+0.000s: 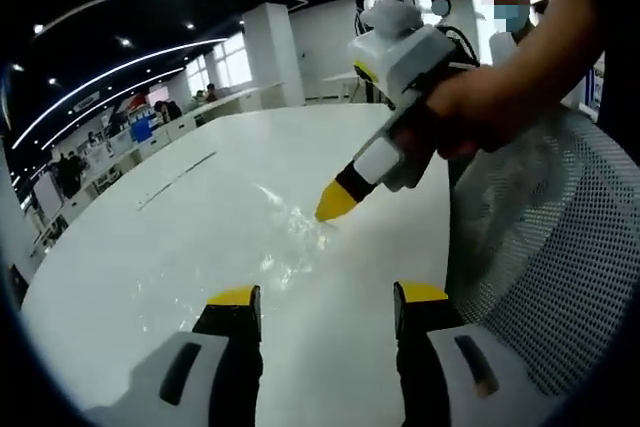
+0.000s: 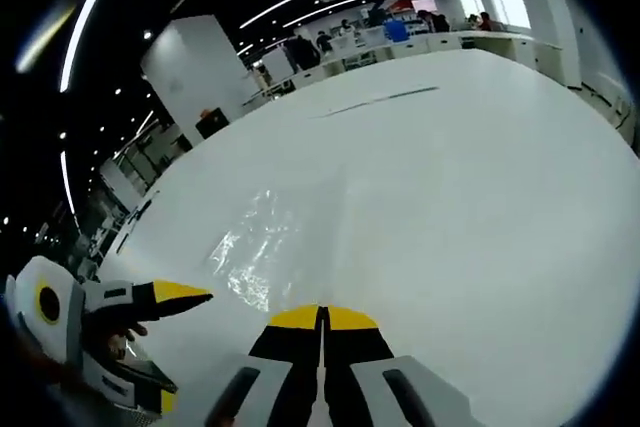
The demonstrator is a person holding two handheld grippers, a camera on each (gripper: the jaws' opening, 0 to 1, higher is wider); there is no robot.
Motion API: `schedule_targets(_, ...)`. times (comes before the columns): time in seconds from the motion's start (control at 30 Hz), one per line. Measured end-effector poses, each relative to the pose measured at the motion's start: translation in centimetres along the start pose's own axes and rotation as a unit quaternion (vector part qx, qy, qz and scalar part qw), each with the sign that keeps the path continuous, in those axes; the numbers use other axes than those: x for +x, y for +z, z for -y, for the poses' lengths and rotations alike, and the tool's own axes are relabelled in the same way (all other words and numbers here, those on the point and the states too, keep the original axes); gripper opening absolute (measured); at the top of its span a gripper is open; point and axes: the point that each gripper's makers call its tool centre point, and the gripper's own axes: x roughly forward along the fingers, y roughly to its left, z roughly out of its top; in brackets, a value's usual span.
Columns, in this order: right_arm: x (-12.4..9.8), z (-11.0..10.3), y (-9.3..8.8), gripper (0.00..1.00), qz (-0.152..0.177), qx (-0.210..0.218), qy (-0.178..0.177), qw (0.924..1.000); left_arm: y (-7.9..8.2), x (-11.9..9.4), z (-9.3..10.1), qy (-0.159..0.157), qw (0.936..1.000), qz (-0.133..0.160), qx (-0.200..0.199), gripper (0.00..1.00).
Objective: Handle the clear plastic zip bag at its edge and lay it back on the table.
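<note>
Bag (image 1: 290,237), clear plastic, lies flat on white worktop (image 1: 150,247), ahead of left tongs (image 1: 328,299), whose jaws are spread apart with nothing between. Right tongs (image 2: 322,315) clenched tip to tip, tips at bag's edge; whether they pinch plastic, cannot tell. Mesh chair (image 1: 560,237) beside worktop.

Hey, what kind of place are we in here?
Probably an open-plan office: a big white table, rows of desks with people seated, and a mesh chair alongside.

Black-and-white claws (image 1: 328,299), yellow tips
</note>
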Motion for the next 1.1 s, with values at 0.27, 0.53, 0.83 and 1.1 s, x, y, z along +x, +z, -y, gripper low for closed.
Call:
schedule_targets(0.27, -0.4, -1.7, 0.4, 0.0, 0.006, 0.022, 0.023, 0.9995, 0.3, 1.4, 0.0, 0.008, 0.9992, -0.016, 0.036, 0.43)
schedule_targets(0.53, -0.7, -3.0, 0.6, 0.0, 0.004, 0.037, 0.039, 0.9985, 1.5, 2.7, 0.6, 0.005, 0.9948, -0.019, 0.1, 0.34)
schedule_targets(0.83, -0.9, -4.1, 0.6, 0.0, -0.005, 0.04, 0.057, 0.9975, 1.3, 2.5, -0.2, 0.018, 0.9893, -0.024, 0.143, 0.15)
schedule_targets(1.1, -1.2, -4.4, 0.6, 0.0, -0.006, 0.041, 0.067, 0.9968, 1.3, 2.3, -0.4, 0.02, 0.9817, -0.029, 0.187, 0.0)
